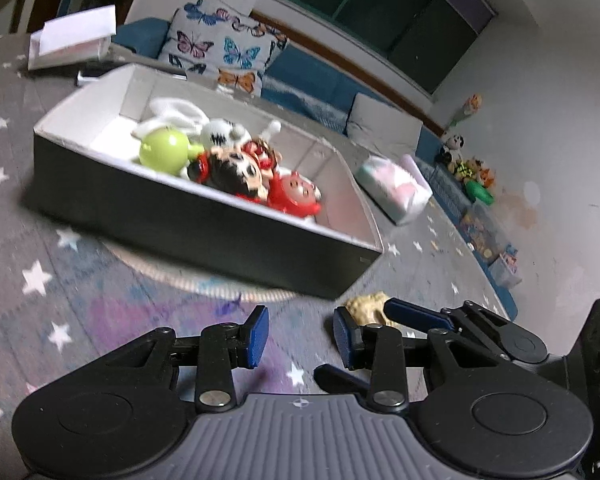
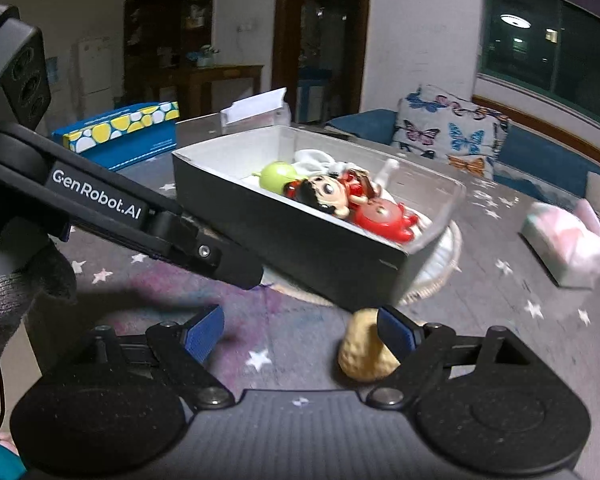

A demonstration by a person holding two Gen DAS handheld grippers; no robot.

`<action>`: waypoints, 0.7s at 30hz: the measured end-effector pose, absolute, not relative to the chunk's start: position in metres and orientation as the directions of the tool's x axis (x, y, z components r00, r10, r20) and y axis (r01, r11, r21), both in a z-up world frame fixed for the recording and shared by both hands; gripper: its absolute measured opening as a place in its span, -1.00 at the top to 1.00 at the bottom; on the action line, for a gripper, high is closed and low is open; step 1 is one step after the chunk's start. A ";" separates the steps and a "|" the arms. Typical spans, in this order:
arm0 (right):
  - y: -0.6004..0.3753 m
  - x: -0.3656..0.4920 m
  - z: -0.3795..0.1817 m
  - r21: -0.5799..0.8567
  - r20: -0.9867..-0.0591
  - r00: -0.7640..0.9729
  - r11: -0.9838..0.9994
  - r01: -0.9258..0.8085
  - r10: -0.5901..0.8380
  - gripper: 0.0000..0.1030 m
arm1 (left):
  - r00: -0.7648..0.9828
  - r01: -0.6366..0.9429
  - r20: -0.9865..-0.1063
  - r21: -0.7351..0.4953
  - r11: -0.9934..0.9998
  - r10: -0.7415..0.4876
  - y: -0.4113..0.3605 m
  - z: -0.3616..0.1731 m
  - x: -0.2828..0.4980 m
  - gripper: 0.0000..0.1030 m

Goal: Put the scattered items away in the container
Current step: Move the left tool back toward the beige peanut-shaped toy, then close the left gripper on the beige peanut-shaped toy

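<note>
A black box with a white inside (image 1: 204,224) (image 2: 300,240) stands on a starred rug and holds several toys: a green ball toy (image 1: 162,152), a black-haired doll (image 1: 236,174) (image 2: 324,194) and a red figure (image 1: 294,196) (image 2: 384,220). A yellowish bumpy toy (image 2: 360,350) (image 1: 370,308) lies on the rug in front of the box. My right gripper (image 2: 300,334) is open, its right finger next to this toy. My left gripper (image 1: 300,334) is open and empty above the rug, left of the toy.
A white round mat (image 2: 440,272) lies under the box. A pastel tissue pack (image 1: 396,188) (image 2: 568,244) lies on the rug to the right. A blue box with yellow spots (image 2: 124,132) stands at the back left. A butterfly cushion (image 1: 224,48) leans on the blue sofa.
</note>
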State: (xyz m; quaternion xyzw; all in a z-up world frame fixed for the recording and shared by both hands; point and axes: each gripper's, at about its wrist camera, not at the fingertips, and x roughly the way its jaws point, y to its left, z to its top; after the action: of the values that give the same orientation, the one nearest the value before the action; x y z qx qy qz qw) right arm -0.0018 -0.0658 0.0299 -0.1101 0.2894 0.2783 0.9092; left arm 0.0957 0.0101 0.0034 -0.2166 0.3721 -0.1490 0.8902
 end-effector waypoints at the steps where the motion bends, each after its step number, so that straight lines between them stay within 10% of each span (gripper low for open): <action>1: -0.069 -0.003 0.029 -0.032 -0.584 0.682 0.826 -0.562 0.441 -0.69 | 0.674 0.107 -0.601 -0.496 0.862 -0.429 0.008 0.002 0.096 0.27; 21: -0.109 0.030 0.001 0.052 -0.609 0.710 0.911 -0.409 0.354 -0.83 | 0.646 0.154 -0.580 -0.538 0.829 -0.497 -0.015 0.002 0.116 0.27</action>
State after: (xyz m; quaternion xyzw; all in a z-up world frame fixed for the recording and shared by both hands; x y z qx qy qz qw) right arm 0.0303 -0.1091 0.0007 -0.0434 0.3202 0.2066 0.9235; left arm 0.1162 -0.0152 0.0017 -0.2267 0.3777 -0.1852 0.8785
